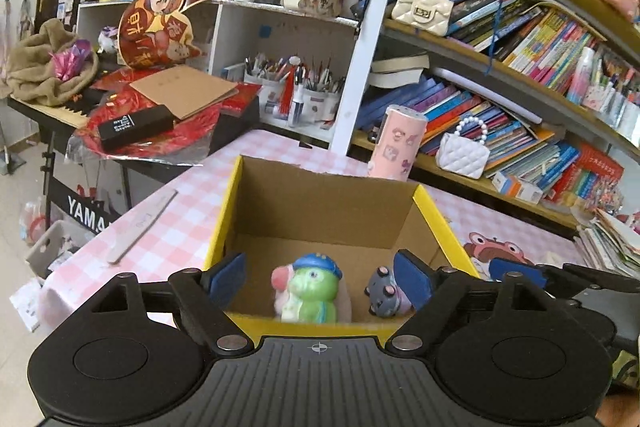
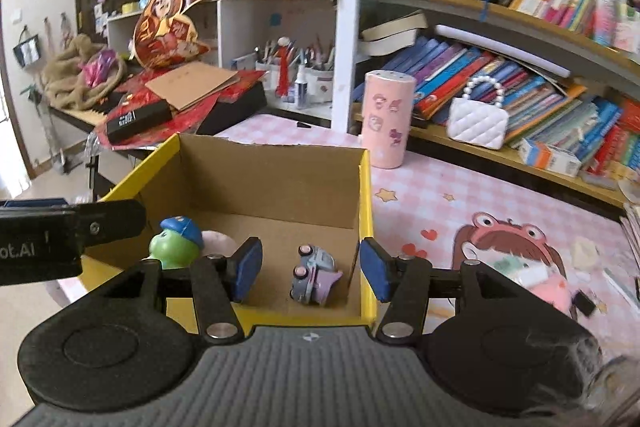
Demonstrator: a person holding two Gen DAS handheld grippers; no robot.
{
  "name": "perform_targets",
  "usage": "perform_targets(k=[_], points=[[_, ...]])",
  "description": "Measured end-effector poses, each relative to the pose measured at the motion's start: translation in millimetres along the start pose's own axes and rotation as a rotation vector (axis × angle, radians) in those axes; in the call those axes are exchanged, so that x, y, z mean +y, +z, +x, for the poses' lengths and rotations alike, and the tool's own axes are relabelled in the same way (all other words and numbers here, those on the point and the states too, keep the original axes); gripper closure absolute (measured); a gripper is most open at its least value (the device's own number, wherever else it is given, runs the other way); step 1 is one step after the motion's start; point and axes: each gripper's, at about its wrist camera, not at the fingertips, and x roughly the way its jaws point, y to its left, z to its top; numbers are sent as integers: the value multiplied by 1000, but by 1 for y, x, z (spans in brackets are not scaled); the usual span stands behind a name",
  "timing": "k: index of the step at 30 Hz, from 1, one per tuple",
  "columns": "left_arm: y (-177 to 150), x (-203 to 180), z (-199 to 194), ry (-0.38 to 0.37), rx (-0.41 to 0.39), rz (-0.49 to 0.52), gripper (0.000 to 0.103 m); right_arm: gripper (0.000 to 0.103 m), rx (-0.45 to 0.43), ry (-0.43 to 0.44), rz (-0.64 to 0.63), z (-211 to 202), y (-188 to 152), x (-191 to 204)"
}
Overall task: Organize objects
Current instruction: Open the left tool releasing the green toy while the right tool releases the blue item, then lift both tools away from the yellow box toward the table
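**A:** Both claws over the cardboard box (image 1: 326, 203) now. The left gripper (image 1: 320, 277) is spread wide with nothing between its blue pads, and the green figure (image 1: 311, 289) stands upright inside the box, right in that gap, near the front wall.

**B:** The right gripper (image 2: 310, 269) is also wide open and empty. Its right pad sits just outside the box's right wall, its left pad inside. The toy car (image 2: 314, 279) lies tipped on its side on the box floor, wheels showing, towards the right wall.

**A:** So the box (image 2: 272, 183) holds the two toys plus something pale pink behind the green figure (image 2: 176, 245). What that is, I can't tell.

**B:** Handling? The figure looks like glossy moulded plastic or ceramic: light, stiff, possibly slippery. I'd pinch it across the body below the blue cap, where it's broadest.

**A:** And the toy car (image 1: 386, 293) looks small, hard and light. Grip it across its sides, not the wheels, or it may roll out.

**B:** Just behind the box's far right corner stands a pink cylinder (image 2: 386, 119), upright on the checked tablecloth (image 2: 440, 211). Likely light and easy to tip.
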Motion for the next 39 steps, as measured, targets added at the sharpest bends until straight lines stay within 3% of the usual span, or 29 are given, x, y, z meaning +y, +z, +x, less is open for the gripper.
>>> perform_targets(k=[5, 12, 22, 39], points=[[-17, 7, -26, -1, 10, 7, 17, 51, -12, -13, 17, -33, -22, 10], [-49, 15, -51, 22, 71, -9, 13, 49, 55, -40, 26, -60, -64, 20], [-94, 1, -72, -24, 181, 25, 12, 45, 123, -88, 47, -99, -119, 24], [-116, -84, -53, -196, 282, 169, 11, 41, 169, -294, 218, -138, -159, -58]])
